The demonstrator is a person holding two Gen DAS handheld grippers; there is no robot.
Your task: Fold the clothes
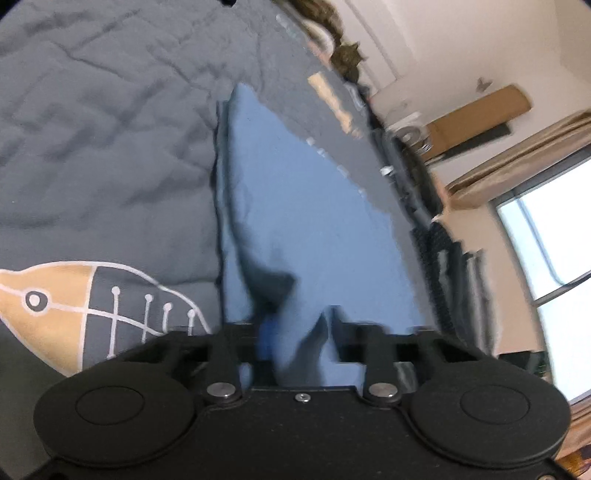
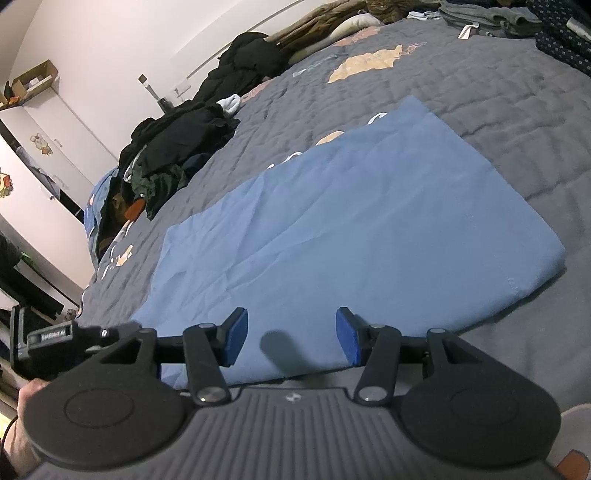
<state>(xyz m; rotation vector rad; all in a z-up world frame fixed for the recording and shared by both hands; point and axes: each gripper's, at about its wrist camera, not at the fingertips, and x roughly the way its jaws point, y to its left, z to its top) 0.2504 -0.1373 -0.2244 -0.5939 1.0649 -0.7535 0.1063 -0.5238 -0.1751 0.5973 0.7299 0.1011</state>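
A blue garment (image 2: 351, 229) lies folded flat in a rectangle on the grey quilted bed (image 2: 480, 92). My right gripper (image 2: 291, 339) hovers open over its near edge, blue pads (image 2: 236, 339) apart, nothing pinched between them. In the blurred left wrist view the same blue garment (image 1: 295, 203) stretches away from my left gripper (image 1: 295, 343), whose jaws stand close together with a bunched fold of the cloth caught between them. A black gripper body (image 2: 66, 339) held by a hand (image 2: 26, 402) shows at the garment's near left corner in the right wrist view.
A heap of dark clothes (image 2: 177, 147) lies along the bed's left side. More folded and loose clothes (image 2: 487, 14) sit at the far right. The quilt (image 1: 110, 129) carries a fish print (image 1: 74, 306). A window (image 1: 554, 240) and white cupboards (image 2: 55, 147) border the bed.
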